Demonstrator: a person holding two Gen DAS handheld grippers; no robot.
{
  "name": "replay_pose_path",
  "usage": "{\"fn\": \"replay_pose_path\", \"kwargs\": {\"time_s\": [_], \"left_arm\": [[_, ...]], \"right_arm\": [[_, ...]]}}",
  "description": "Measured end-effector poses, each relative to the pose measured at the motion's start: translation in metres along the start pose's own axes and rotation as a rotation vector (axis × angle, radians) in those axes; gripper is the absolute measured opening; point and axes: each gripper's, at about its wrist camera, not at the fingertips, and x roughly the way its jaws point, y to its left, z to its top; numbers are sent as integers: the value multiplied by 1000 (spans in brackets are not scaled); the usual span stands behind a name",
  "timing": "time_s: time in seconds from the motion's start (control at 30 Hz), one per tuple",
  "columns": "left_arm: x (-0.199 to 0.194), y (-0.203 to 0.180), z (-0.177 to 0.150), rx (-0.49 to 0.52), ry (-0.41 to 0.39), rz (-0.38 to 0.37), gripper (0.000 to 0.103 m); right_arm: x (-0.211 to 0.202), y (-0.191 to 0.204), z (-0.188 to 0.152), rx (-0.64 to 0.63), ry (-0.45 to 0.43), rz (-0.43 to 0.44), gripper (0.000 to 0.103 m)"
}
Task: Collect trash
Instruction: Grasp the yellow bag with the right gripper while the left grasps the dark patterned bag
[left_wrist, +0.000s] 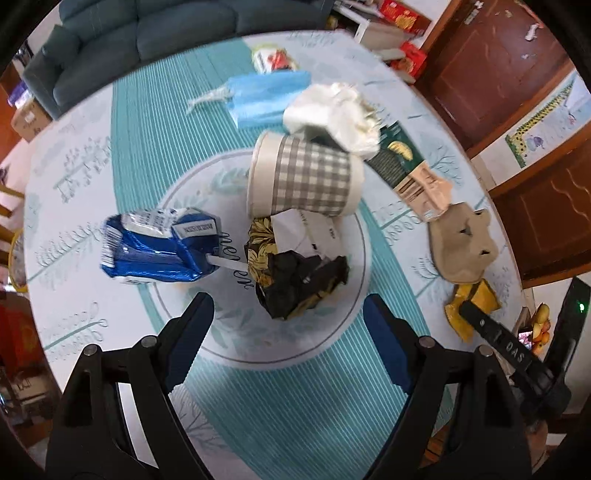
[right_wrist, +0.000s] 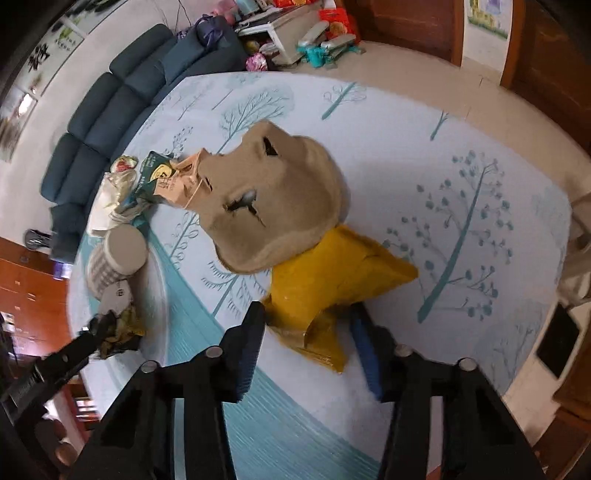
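Observation:
Trash lies scattered on a round table (left_wrist: 258, 387) with a teal tree-print cloth. My left gripper (left_wrist: 288, 314) hangs open just above a crumpled black-and-gold wrapper (left_wrist: 295, 280), touching nothing. A blue snack bag (left_wrist: 159, 247) lies to its left and a checked paper cup (left_wrist: 306, 177) lies on its side behind. My right gripper (right_wrist: 308, 317) points down with a yellow wrapper (right_wrist: 332, 273) between its fingers. Its pads stand at the wrapper's sides and do not visibly press it. A tan moulded-pulp piece (right_wrist: 273, 199) overlaps the wrapper's far end.
Farther back lie a blue face mask (left_wrist: 266, 96), crumpled white plastic (left_wrist: 332, 114), a flattened green carton (left_wrist: 395, 158) and a small packet (left_wrist: 273, 59). A dark sofa (left_wrist: 147, 29) stands beyond the table, and wooden doors (left_wrist: 498, 55) at the right.

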Motion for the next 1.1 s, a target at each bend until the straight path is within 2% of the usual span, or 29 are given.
{"fn": "replay_pose_path", "kwargs": {"time_s": [0.17,0.3,0.47,0.5,0.57,0.63,0.87,1.1], "left_arm": [[14,-2,8,-36,14,-19,81],[22,-8,17,-50,27,-11,81],[37,-10,25,-81,63,47,79],[38,-11,25,-76,56,51,76],[37,-14,24,-61,49,37,53],[36,-17,20,-54,57,49,51],[18,-12,-1,-35,71,61,46],[-38,-18,-42,39,46,11,46]], "right_arm": [[3,7,-6,-24,1,-3,30],[-3,10,-17,-60,15,12,27],[-22,15,-35,-102,18,39,26],[-26,15,-38,-121,24,47,26],[-34,17,-47,-138,27,63,26],[-41,18,-55,-151,32,80,26],[-71,21,-77,-173,37,130,25],[-119,28,-88,-250,16,170,25]]}}
